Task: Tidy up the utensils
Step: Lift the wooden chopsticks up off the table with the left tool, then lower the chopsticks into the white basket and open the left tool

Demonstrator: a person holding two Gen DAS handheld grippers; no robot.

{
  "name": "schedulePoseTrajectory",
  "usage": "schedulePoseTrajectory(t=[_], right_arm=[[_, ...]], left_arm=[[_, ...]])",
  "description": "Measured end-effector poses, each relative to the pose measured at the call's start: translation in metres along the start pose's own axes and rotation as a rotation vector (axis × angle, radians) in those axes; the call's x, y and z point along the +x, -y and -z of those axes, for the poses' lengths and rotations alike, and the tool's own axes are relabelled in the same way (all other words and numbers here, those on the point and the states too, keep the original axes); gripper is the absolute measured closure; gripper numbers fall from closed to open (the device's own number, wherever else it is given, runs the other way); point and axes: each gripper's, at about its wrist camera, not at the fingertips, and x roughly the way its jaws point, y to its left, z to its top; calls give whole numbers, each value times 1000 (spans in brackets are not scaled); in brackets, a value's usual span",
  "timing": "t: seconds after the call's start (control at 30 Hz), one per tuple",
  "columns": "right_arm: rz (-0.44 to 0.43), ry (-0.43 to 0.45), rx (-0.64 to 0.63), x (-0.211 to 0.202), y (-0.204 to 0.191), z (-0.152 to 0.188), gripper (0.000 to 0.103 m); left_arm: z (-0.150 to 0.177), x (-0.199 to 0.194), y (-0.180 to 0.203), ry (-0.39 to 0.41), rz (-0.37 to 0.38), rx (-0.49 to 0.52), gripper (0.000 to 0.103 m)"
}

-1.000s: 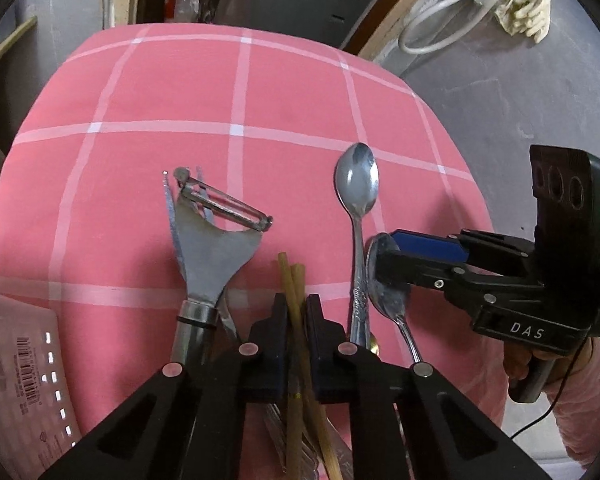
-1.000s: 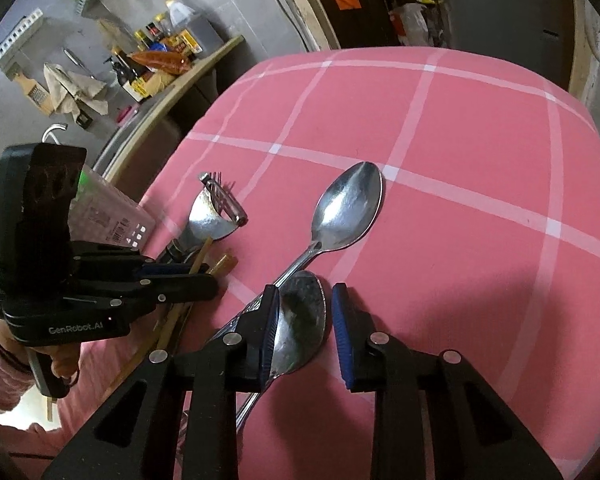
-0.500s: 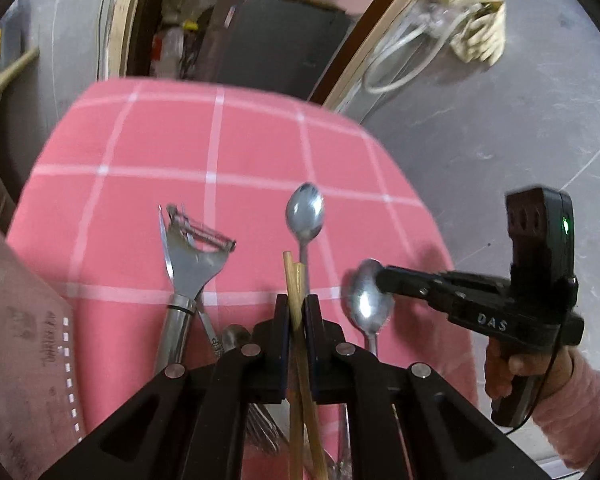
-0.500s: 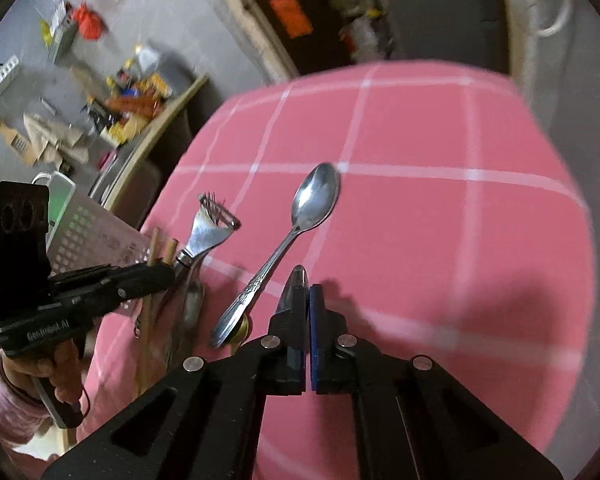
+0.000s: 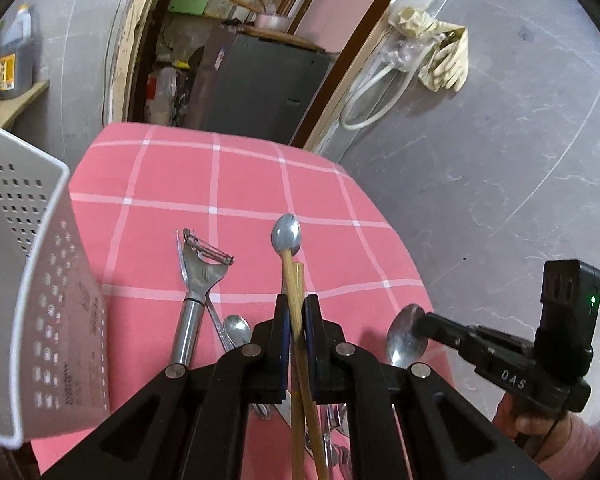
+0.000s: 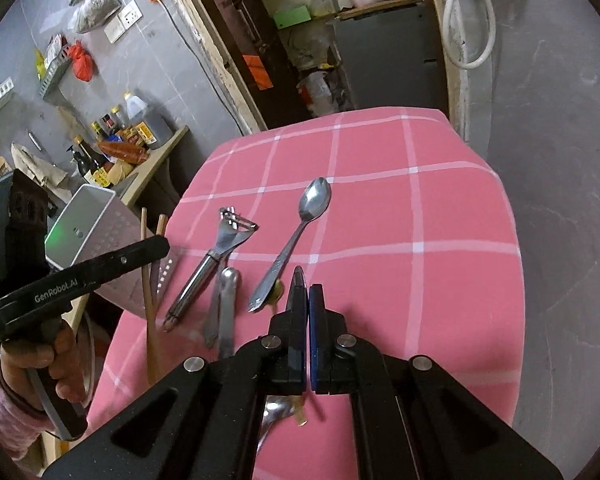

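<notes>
My left gripper [image 5: 296, 312] is shut on a pair of wooden chopsticks [image 5: 294, 280] and holds them above the pink checked tablecloth [image 5: 240, 184]; it also shows in the right wrist view [image 6: 156, 246]. My right gripper [image 6: 306, 292] is shut on a steel spoon [image 5: 406, 334], its bowl edge-on between the pads and lifted off the cloth. On the cloth lie a steel peeler [image 6: 212, 264], a large spoon [image 6: 300, 224] and a few smaller pieces of cutlery [image 6: 224, 304].
A white perforated utensil holder [image 5: 32, 280] stands at the table's left edge, close to my left gripper; it also shows in the right wrist view [image 6: 96, 236]. A shelf with bottles [image 6: 120, 136] is beyond it. Grey wall and floor lie to the right.
My right gripper closed on the spoon and lifted it. My left gripper rose with the chopsticks and drew nearer the white holder. Both views pulled up and back from the cloth.
</notes>
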Motion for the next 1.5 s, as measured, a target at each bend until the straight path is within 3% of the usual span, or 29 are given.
schedulePoseTrajectory(t=[0.3, 0.83, 1.17, 1.5], right_arm=[[48, 94, 19, -28, -19, 12, 102], [121, 299, -51, -85, -71, -22, 102], [109, 500, -100, -117, -125, -77, 102], [73, 604, -183, -98, -202, -103, 102]], left_arm=[[-1, -27, 3, 40, 20, 34, 96], [-33, -88, 2, 160, 14, 95, 96], [-91, -160, 2, 360, -27, 118, 96], [-139, -213, -19, 568, -130, 103, 96]])
